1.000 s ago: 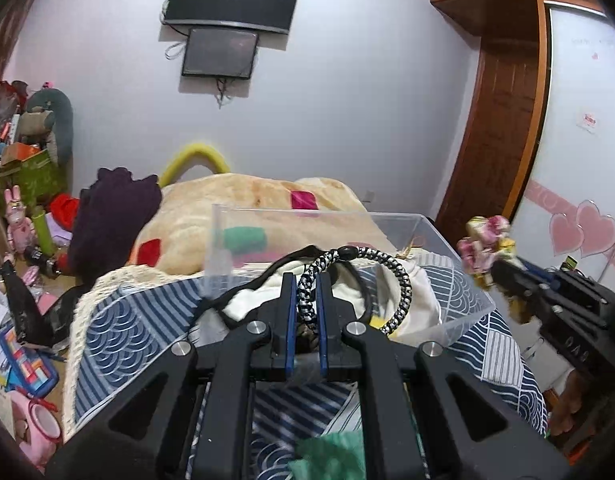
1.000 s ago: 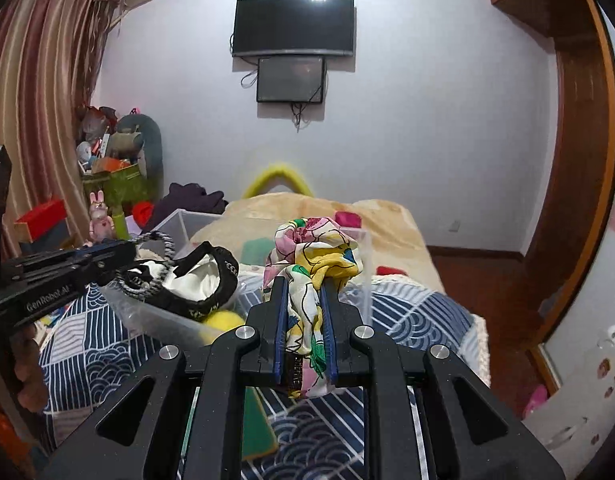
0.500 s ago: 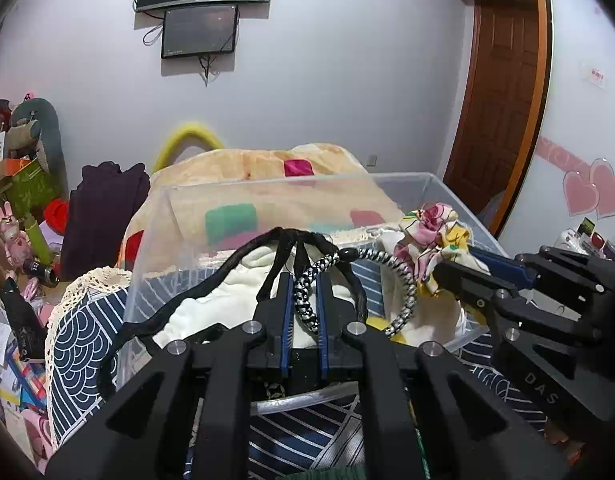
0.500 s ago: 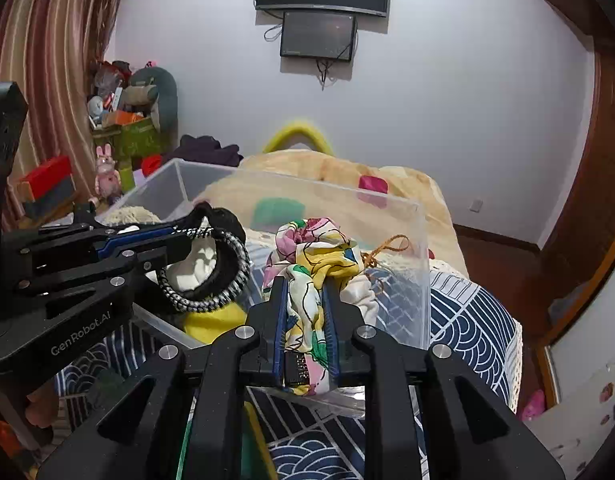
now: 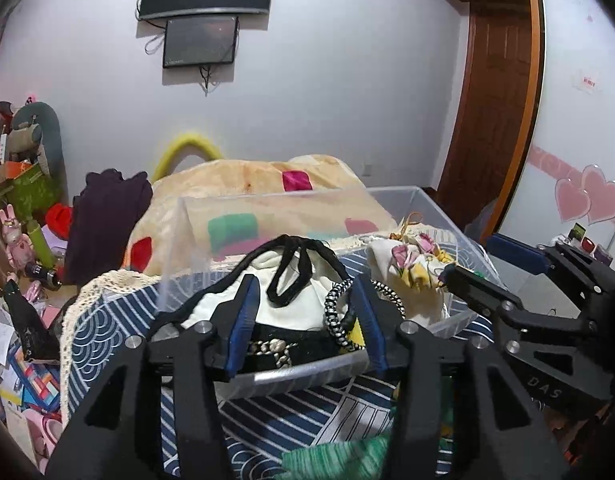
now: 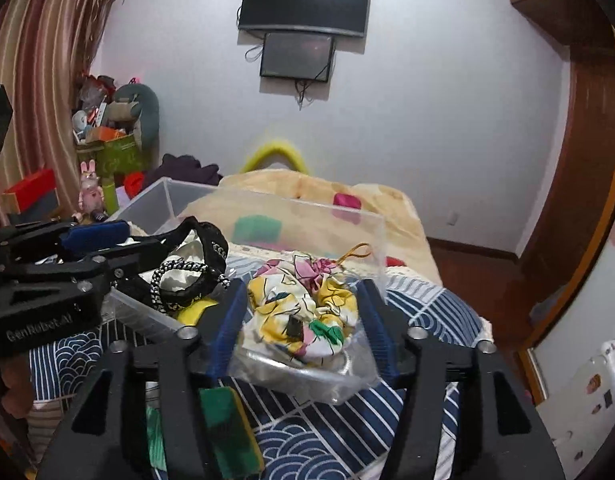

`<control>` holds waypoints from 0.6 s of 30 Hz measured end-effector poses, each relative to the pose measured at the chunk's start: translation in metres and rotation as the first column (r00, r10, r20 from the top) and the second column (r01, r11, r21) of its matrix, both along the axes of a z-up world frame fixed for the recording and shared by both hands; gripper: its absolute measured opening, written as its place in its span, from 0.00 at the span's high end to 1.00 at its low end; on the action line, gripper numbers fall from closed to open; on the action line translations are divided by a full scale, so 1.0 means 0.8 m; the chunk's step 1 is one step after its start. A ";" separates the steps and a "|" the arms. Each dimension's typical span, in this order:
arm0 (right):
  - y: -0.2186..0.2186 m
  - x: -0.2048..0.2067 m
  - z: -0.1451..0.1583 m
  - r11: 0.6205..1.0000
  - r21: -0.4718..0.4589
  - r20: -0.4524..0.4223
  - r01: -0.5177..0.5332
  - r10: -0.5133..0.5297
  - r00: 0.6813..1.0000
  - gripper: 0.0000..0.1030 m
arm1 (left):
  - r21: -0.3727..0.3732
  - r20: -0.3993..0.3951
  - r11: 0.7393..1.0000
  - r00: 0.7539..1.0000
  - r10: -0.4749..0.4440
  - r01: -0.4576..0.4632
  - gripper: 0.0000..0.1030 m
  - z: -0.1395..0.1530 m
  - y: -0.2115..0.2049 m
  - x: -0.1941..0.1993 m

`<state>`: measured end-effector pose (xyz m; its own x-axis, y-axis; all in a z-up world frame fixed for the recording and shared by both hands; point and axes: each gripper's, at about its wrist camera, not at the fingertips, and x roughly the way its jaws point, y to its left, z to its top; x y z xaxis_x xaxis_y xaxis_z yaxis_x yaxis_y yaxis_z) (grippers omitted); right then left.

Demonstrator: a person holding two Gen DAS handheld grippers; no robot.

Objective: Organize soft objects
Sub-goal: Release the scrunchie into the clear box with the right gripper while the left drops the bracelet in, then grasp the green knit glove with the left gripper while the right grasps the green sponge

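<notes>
My left gripper [image 5: 305,300] and right gripper [image 6: 303,308] both gape wide, braided hair tie [image 5: 339,312] and crumpled floral scrunchie [image 6: 303,316] lying between fingers in clear plastic bin [image 5: 307,376].

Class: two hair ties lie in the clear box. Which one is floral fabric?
The floral scrunchie, between the right gripper's open fingers; the braided hair tie is a black-and-white cord.

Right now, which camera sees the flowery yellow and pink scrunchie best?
The right wrist view: the floral yellow, pink and white fabric scrunchie sits large between the open right tongs, in the clear plastic bin. The left wrist view shows it small, off to the right.
</notes>
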<state>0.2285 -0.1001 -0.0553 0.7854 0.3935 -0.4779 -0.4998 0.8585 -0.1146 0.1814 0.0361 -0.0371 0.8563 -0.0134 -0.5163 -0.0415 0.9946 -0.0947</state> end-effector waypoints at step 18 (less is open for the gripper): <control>-0.012 -0.048 -0.019 0.998 -0.016 -0.020 -0.055 0.054 0.998 0.26 | 0.007 -0.045 0.999 0.998 -0.052 0.052 0.20 -0.034 -0.020 -0.080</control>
